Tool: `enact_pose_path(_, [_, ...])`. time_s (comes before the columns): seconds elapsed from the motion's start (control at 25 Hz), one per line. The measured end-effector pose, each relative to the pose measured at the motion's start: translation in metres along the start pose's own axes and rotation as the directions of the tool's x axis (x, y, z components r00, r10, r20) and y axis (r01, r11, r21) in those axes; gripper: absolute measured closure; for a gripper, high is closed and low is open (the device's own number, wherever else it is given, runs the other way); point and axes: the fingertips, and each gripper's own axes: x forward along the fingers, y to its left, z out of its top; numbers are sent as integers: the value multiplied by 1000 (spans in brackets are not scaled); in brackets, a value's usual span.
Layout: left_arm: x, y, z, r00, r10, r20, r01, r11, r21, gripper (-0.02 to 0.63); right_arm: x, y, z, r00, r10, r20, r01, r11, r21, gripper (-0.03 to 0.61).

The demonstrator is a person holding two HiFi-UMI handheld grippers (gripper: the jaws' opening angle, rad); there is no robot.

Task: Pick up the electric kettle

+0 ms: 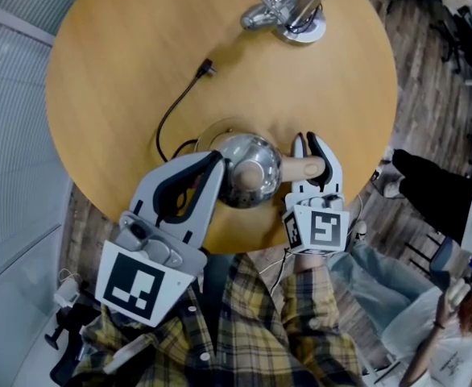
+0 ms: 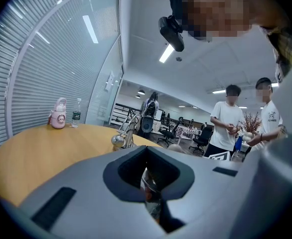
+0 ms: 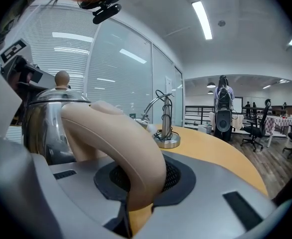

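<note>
The steel electric kettle (image 1: pixel 252 166) stands on its round base (image 1: pixel 206 131) near the front edge of the round wooden table (image 1: pixel 115 79). Its beige handle (image 1: pixel 299 168) points right. My right gripper (image 1: pixel 316 156) is shut on that handle; in the right gripper view the handle (image 3: pixel 118 151) fills the gap between the dark pads of the gripper (image 3: pixel 136 195), with the kettle body (image 3: pixel 41 121) to the left. My left gripper (image 1: pixel 214 164) lies against the kettle's left side. Its jaws (image 2: pixel 151 183) stand close together around a shiny part of the kettle.
A black cord runs from the base to a loose plug (image 1: pixel 207 68). A metal lamp-like stand (image 1: pixel 294 16) sits at the table's far edge. A pink bottle (image 2: pixel 59 114) and a water bottle (image 2: pixel 76 115) stand far left. People (image 2: pixel 228 123) stand beyond the table; someone sits at right (image 1: pixel 437 188).
</note>
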Motion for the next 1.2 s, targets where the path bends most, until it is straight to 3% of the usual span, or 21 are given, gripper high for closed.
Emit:
enact_pose_path(0.56, [-12, -8, 20, 999, 9, 39, -9, 1000, 11, 611, -7, -4, 7, 993, -121, 2, 120, 990, 70, 495])
enact_pose_path(1.2, [-51, -3, 74, 988, 45, 145, -47, 999, 14, 611, -27, -2, 61, 982, -183, 39, 184, 983, -9, 489])
